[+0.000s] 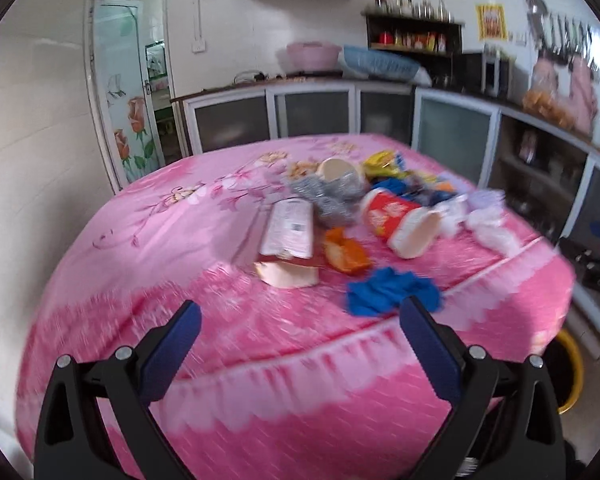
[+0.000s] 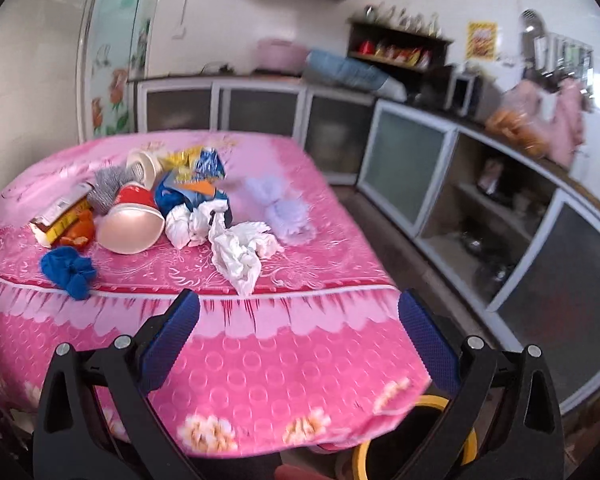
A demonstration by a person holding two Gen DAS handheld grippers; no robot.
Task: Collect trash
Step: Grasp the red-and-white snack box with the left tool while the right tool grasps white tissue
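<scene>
Left tongs (image 1: 300,312) spread wide, empty, above front edge of pink-clothed surface (image 1: 160,240). Right tongs (image 2: 299,306) likewise agape, nothing held. Trash piled mid-surface: blue glove (image 1: 388,292) nearest left tongs, crumpled white tissue (image 2: 240,252) nearest right; red paper cup (image 1: 400,222) on side, orange peel (image 1: 344,252), flat carton (image 1: 288,230) beside. Yellow-rimmed bin (image 2: 416,440) below surface corner.

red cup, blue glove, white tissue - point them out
red cup (image 1: 396,216), left wrist view, on its red side wall
blue glove (image 1: 384,290), left wrist view, on its crumpled middle
white tissue (image 2: 238,254), right wrist view, on its crumpled middle
</scene>
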